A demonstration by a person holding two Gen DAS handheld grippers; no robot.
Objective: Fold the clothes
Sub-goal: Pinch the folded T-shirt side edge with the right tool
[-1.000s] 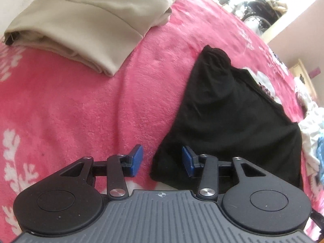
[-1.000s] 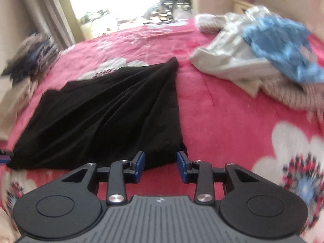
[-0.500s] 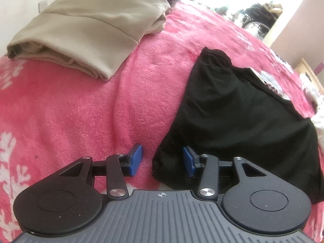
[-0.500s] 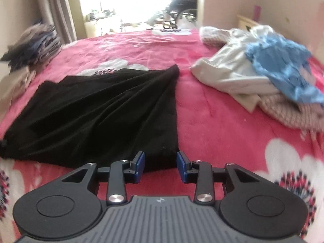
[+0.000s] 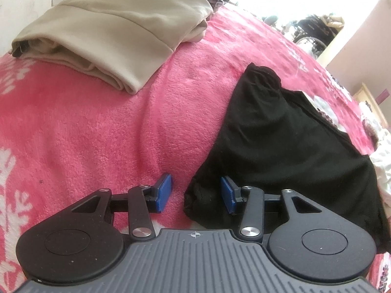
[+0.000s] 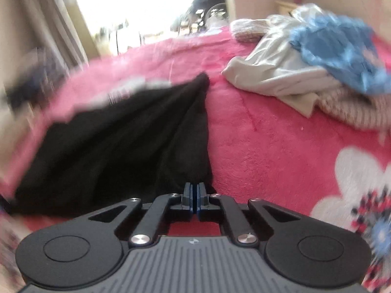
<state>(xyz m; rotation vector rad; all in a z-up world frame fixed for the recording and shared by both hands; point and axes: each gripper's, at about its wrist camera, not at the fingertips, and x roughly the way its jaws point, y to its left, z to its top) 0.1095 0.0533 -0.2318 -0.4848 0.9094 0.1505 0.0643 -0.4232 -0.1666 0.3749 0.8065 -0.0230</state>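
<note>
I'm seeing the right gripper (image 6: pixel 194 196) w/ its jaws pressed together at the near right corner of the black garment (image 6: pixel 117 146); fabric is fanning out from the tips, so I'm reading it as pinched, tho the view is blurring. The left gripper (image 5: pixel 195 193) is sitting w/ jaws apart, straddling the near left corner: one pad on the pink blanket (image 5: pixel 97 122), the other over the cloth, nothing clamped. The garment is lying flat on the blanket btwn both grippers. It's looking thin, soft, light, so I'm expecting it to sag and bunch; corners are the best hold. Farther off, a folded beige garment (image 5: pixel 117 29) is lying to the left, and a pile of unfolded clothes (image 6: pixel 317 56) to the right.
</note>
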